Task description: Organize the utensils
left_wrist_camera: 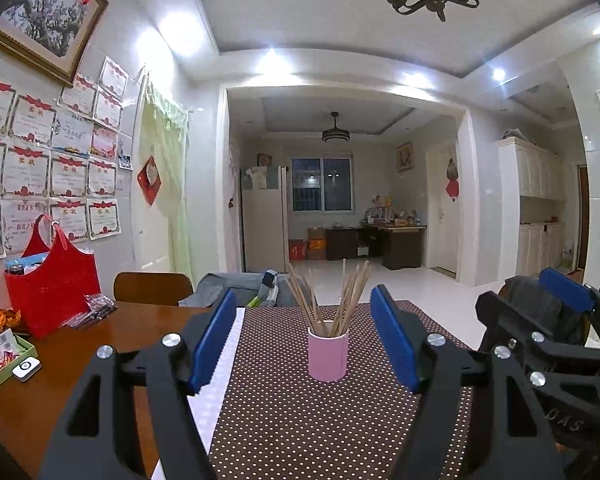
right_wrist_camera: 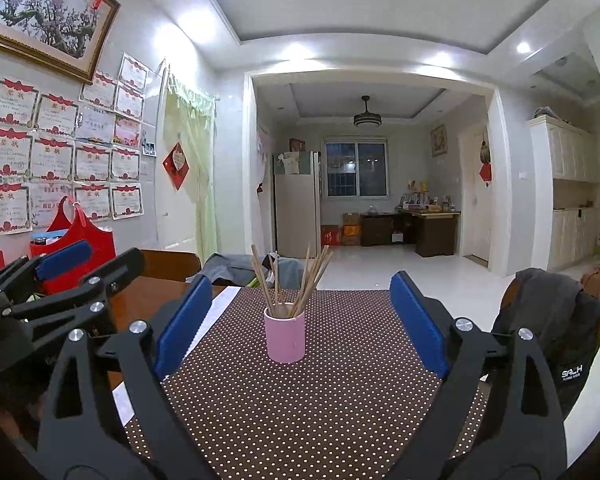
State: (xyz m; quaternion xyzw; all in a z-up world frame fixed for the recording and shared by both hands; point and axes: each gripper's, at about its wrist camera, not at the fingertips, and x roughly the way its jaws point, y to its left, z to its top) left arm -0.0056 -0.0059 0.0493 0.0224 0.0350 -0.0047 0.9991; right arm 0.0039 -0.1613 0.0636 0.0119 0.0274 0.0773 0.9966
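Chopsticks [left_wrist_camera: 327, 300] are seen fanned in a pink cup [left_wrist_camera: 328, 354] mid-tabletop [left_wrist_camera: 140, 320]: light, stiff, slippery (easily scattered), best pinched mid-shaft. Left gripper [left_wrist_camera: 304, 340] and right gripper [right_wrist_camera: 300, 324] are held apart, empty.

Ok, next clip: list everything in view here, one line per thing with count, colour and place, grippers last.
cup: one, pink, upright on the dotted mat, centre
chopsticks: a bundle, count unclear, light wood, standing fanned out in the cup
mat: one, brown with white dots, along the table
table: one, brown wood, under the mat
bag: one, red, on the table by the left wall
chair: one, brown, beyond the table's far edge
jacket: one, dark grey, over a chair back on the right
left gripper: one, black with blue pads, open, before the cup
right gripper: one, black with blue pads, open, nothing between the pads
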